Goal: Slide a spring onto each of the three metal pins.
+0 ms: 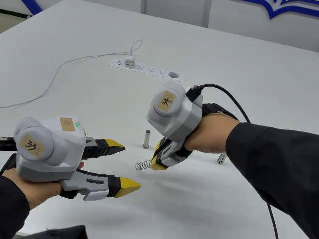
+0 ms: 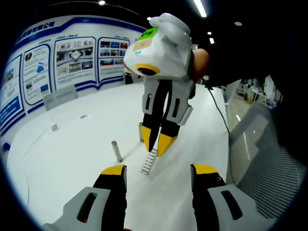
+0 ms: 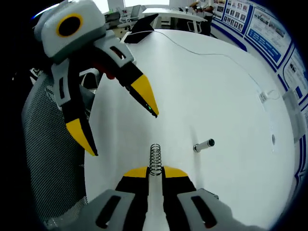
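The left gripper (image 1: 130, 167) and right gripper (image 3: 155, 173) are pale grey, with black fingers (image 1: 99, 147) tipped yellow. Between the right one's yellow tips is a silvery spring (image 3: 155, 159); beyond them, a silver-grey pin (image 3: 204, 145) on the white table (image 1: 224, 59).

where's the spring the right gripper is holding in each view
Head view: spring lower centre, sticking left from the right gripper.
Left gripper view: centre, below the right gripper's yellow tips.
Right gripper view: bottom centre, between its own tips.
Shared landmark: the metal pin nearby.
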Demonstrator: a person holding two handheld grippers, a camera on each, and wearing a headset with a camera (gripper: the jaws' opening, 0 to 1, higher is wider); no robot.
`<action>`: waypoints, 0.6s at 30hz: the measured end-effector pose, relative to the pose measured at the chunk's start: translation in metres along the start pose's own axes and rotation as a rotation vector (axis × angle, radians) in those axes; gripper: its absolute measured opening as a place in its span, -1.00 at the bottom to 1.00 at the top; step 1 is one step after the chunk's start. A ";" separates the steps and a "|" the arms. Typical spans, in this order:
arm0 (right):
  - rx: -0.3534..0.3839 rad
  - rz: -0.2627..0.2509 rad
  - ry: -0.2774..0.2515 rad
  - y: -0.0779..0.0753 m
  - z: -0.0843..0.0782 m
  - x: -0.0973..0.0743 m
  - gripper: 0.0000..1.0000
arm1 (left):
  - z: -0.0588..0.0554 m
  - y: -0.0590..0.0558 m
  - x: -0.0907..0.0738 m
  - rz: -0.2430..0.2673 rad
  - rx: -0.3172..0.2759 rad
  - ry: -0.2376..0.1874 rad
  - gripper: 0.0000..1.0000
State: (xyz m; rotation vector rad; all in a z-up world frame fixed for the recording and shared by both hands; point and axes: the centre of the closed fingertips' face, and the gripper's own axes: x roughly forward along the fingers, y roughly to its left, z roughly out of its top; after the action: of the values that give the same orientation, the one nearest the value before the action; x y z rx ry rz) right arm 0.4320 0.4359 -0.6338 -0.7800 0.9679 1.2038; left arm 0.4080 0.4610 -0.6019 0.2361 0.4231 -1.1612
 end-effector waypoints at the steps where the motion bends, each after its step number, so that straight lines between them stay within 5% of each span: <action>1: -0.001 0.007 -0.005 0.003 0.001 -0.004 -0.78 | 0.000 -0.001 0.001 -0.004 0.007 0.003 0.09; 18: -0.065 0.066 -0.034 0.033 0.017 -0.039 -0.78 | 0.003 -0.012 0.009 -0.059 0.111 0.013 -0.36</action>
State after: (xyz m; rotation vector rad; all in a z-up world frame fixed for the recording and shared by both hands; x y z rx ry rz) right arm 0.3996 0.4430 -0.5910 -0.7815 0.9363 1.3079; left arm 0.4008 0.4478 -0.6030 0.3293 0.3793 -1.2427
